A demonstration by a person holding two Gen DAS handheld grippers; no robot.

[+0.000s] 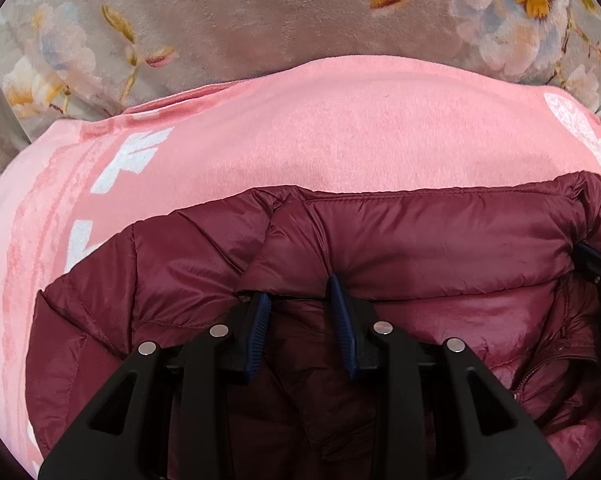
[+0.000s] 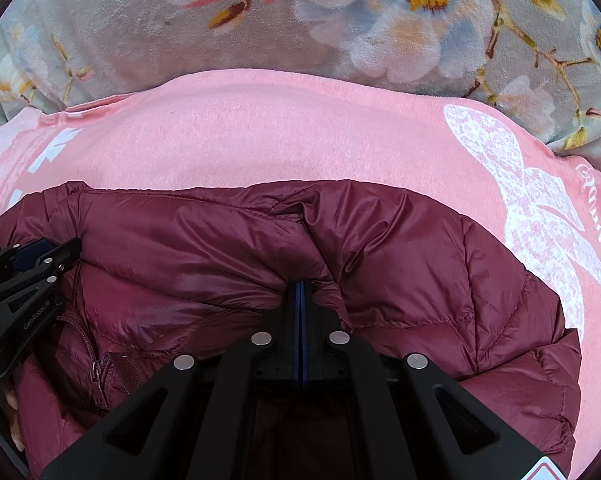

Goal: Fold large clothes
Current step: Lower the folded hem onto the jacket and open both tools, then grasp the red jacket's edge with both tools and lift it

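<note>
A maroon quilted puffer jacket [image 1: 420, 236] lies on a pink blanket [image 1: 320, 132], its far edge doubled over toward me. My left gripper [image 1: 300, 292] is open, its blue pads set either side of the folded edge with a gap between them. In the right wrist view the jacket [image 2: 220, 240] fills the foreground. My right gripper [image 2: 301, 286] is shut on a pinch of the jacket's folded edge. The left gripper also shows in the right wrist view [image 2: 32, 256] at the left, near the jacket's zipper [image 2: 96, 372].
The pink blanket [image 2: 280, 136] carries white print, a butterfly shape [image 2: 532, 200] on the right and block shapes [image 1: 132, 160] on the left. Behind it lies a grey floral plush blanket [image 1: 240, 20]. Part of the right gripper [image 1: 600, 272] shows at the right edge.
</note>
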